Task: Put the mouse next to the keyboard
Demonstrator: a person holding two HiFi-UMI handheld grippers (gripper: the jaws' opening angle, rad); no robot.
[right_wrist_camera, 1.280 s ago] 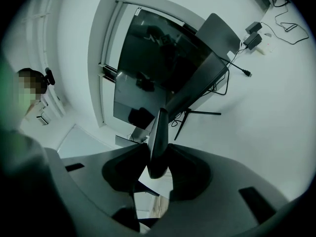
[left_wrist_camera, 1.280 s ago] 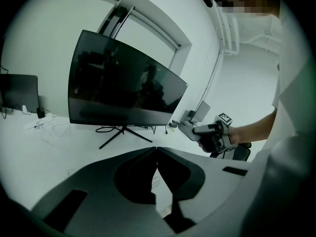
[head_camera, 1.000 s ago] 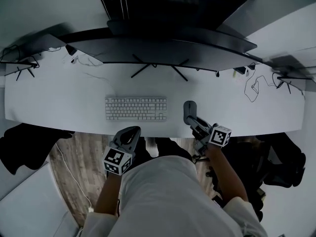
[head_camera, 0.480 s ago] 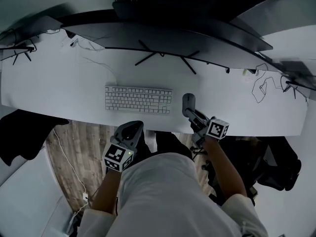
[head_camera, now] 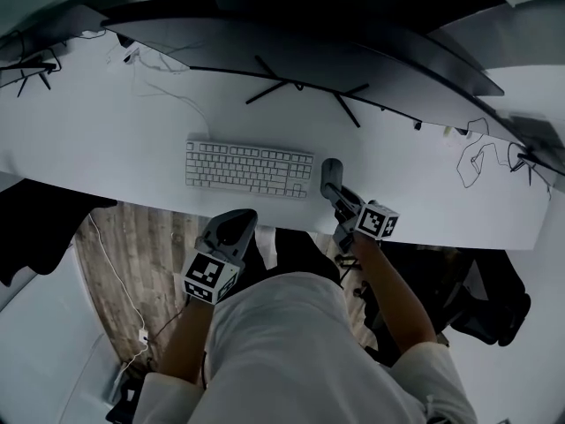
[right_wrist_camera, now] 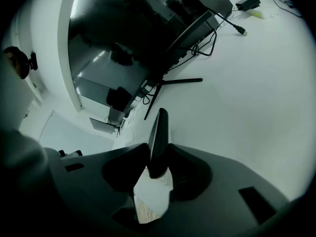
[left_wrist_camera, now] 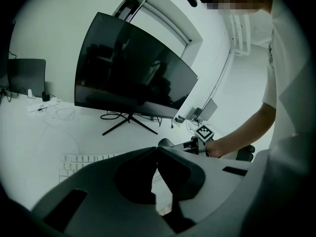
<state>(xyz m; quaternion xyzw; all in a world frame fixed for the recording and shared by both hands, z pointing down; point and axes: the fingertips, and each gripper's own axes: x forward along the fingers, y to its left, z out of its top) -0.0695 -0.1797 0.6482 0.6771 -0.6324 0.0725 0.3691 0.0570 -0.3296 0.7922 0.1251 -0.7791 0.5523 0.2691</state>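
Head view: the slim dark grey plastic mouse is just right of the white keyboard on the white desk, in the right gripper.
Left gripper view: the left gripper is pressed together, empty.
Right gripper view: the 2 jaws pinch the mouse's near end. It is likely light, rigid and slick.

White keyboard, grey mouse, white desk

A dark curved monitor is seen at the back of a white desk, borne on a splayed black stand. A looped cable is noted toward the desk's right end. Wooden floor is seen below, crossed by a white cord.
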